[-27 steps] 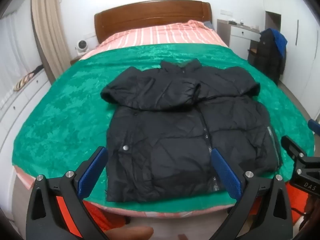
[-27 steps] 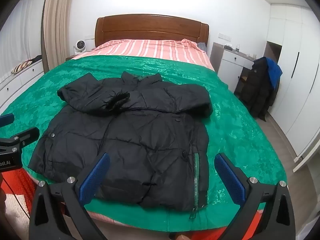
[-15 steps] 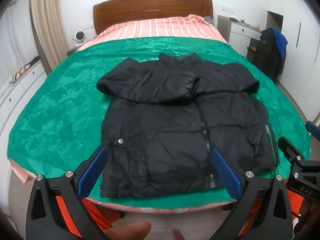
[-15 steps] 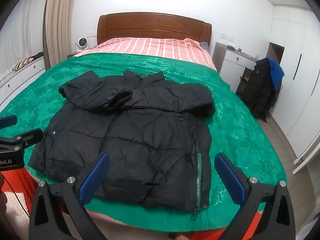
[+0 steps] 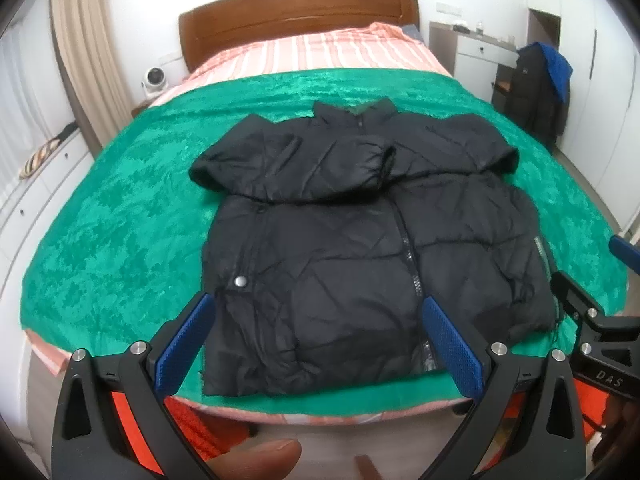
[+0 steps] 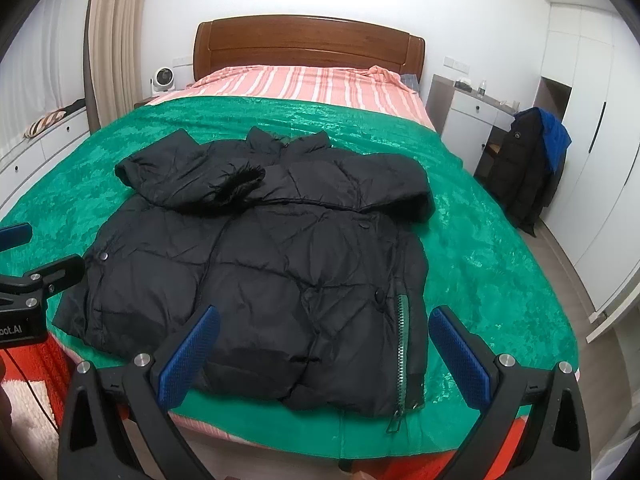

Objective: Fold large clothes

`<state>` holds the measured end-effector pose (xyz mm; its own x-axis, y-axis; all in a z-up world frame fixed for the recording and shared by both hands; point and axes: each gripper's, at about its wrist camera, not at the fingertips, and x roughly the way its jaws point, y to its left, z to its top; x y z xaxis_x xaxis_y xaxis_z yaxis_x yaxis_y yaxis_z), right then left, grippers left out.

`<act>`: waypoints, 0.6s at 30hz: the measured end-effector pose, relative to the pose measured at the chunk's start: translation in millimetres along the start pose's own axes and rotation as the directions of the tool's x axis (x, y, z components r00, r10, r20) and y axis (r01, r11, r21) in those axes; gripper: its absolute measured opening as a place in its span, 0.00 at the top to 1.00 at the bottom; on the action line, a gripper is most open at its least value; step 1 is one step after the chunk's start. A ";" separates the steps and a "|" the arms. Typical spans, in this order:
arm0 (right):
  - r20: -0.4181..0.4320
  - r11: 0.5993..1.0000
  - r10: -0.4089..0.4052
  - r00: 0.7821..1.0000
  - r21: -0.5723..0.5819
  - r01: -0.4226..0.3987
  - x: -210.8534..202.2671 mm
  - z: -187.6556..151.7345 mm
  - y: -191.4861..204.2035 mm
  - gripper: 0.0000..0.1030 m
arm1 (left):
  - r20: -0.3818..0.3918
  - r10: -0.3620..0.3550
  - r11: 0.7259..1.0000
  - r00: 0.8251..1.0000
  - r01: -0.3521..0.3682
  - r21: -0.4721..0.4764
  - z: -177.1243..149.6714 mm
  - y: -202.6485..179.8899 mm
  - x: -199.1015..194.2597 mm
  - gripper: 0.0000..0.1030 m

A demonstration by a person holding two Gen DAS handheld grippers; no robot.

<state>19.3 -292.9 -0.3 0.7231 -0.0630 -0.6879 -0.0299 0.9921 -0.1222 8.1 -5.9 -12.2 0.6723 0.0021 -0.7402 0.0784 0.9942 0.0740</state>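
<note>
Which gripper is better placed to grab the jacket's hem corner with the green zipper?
Right. The right gripper, open, frames the green zipper; the left gripper frames the black jacket's other half.

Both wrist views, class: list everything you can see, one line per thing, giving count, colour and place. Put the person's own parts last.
Puffer jacket: one, black, flat on the blanket near the bed's foot, both sleeves folded across its chest.
Blanket: one, green, covering most of the bed.
Striped sheet: one, pink and white, at the head end.
Headboard: one, brown wood, against the wall.
Fan: one, white, beside the headboard.
Curtain: one, beige, by the window side.
Cabinet: one, white, beside the bed.
Hanging coats: dark with a blue one on top, near the wardrobe.
Left gripper: one, black with blue pads, open, above the hem.
Right gripper: one, same colours, open, above the hem.
Fingertip: one, bottom of the left view.
</note>
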 end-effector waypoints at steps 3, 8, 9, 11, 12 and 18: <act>-0.001 1.000 0.000 1.000 -0.002 0.000 0.0 -0.4 1.2 0.00 | -0.009 -0.001 1.000 1.000 0.001 0.001 0.1 0.4 1.3 0.00; -0.003 1.000 -0.002 1.000 0.000 0.002 0.3 -0.3 2.3 0.00 | -0.014 0.001 1.000 1.000 -0.001 0.001 0.5 0.5 2.3 0.00; -0.003 1.000 -0.003 1.000 0.001 0.003 0.1 -0.5 2.6 0.00 | -0.015 0.000 1.000 1.000 0.000 0.001 0.3 0.4 2.4 0.00; -0.002 1.000 -0.002 1.000 0.003 0.002 0.5 -1.7 1.3 0.00 | -0.017 -0.004 1.000 1.000 0.004 0.000 0.1 0.4 2.4 0.00; -0.002 1.000 -0.003 1.000 0.003 0.003 0.3 -1.8 1.3 0.00 | -0.019 -0.004 1.000 1.000 0.004 -0.001 0.3 0.2 2.6 0.00; -0.003 1.000 -0.002 1.000 0.005 0.002 0.6 -2.5 0.4 0.00 | -0.037 -0.015 1.000 0.999 0.014 -0.004 -0.8 0.9 4.8 0.00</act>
<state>18.1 -292.7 -2.5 0.7207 -0.0654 -0.6901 -0.0251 0.9924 -0.1203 10.9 -4.9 -16.2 0.6437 -0.0084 -0.7652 0.0847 0.9946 0.0603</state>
